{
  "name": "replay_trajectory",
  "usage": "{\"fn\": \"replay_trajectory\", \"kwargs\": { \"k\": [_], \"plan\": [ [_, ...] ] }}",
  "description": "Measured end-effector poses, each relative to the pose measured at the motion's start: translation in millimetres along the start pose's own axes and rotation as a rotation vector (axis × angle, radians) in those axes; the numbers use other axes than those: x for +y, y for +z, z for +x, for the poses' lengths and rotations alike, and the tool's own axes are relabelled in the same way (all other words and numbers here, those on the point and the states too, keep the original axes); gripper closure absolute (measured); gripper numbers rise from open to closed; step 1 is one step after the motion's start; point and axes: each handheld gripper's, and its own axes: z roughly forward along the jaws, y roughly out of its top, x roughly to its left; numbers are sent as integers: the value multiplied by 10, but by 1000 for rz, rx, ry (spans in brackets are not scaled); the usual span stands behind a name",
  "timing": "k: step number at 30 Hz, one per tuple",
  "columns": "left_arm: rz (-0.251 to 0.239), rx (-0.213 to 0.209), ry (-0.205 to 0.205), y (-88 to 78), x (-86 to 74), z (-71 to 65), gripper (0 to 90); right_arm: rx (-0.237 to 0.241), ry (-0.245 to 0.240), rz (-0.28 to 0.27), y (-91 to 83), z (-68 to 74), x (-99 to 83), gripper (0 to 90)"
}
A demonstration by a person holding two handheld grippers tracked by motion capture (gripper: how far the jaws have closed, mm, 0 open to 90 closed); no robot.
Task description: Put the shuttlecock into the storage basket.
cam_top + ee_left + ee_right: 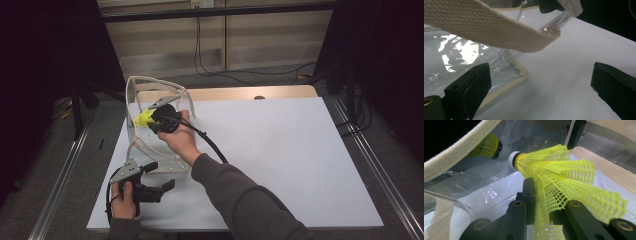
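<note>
Clear bag (461, 55) and webbing strap (486, 30) beyond parted fingers (471, 85)

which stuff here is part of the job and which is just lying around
Part of the job:
- yellow shuttlecock, pinched by its skirt in the right gripper
- clear bag with cream straps, mouth open, the shuttlecock inside it
- left gripper, jaws open beside the bag's corner

Just lying about:
- black cables on the floor beyond the table
- white table sheet
</note>
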Motion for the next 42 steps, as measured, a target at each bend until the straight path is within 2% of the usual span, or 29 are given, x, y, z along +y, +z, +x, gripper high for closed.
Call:
{"fn": "replay_trajectory", "kwargs": {
  "k": [1, 2, 3, 24, 25, 26, 27, 29, 30, 32, 34, 36, 38, 42],
  "plan": [
    [-1, -21, 0, 0, -1, 11, 32, 0, -1, 3, 5, -2, -4, 784],
    [0, 0, 0, -1, 0, 0, 32, 0, -7, 5, 11, -5, -8, 784],
    [0, 3, -1, -2, 0, -2, 32, -1, -6, 9, 13, -6, -11, 784],
    [-7, 4, -2, -16, 1, 0, 32, -13, -13, 50, 112, -20, -72, 767],
    [-7, 5, -1, -17, 1, 0, 32, -16, -15, 49, 113, -21, -71, 719],
    [-8, 6, -1, -18, 2, 0, 32, -16, -15, 46, 115, -19, -69, 574],
    [-8, 5, 0, -19, 3, -1, 32, -40, -4, 45, 113, -19, -67, 408],
    [-8, 8, 1, -17, 3, -1, 32, -59, 27, 53, 90, -40, -58, 260],
    [-8, 8, 0, -15, 3, -2, 32, -57, 45, 55, 72, -49, -49, 216],
    [-8, 8, 3, -11, 5, -4, 32, -48, 40, 62, 18, -65, -26, 230],
    [-9, -19, 5, -9, 8, 6, 32, -44, 36, 51, -43, -73, 3, 204],
    [-10, -17, 4, -5, 10, 1, 32, -43, 33, 49, -97, -74, 24, 201],
    [-6, 6, 6, -1, 10, -15, 31, -30, 43, 45, -129, -65, 34, 189],
    [-6, 7, 6, -5, 14, -16, 31, -19, 32, 32, -188, -24, 59, 175]
  ]
}}
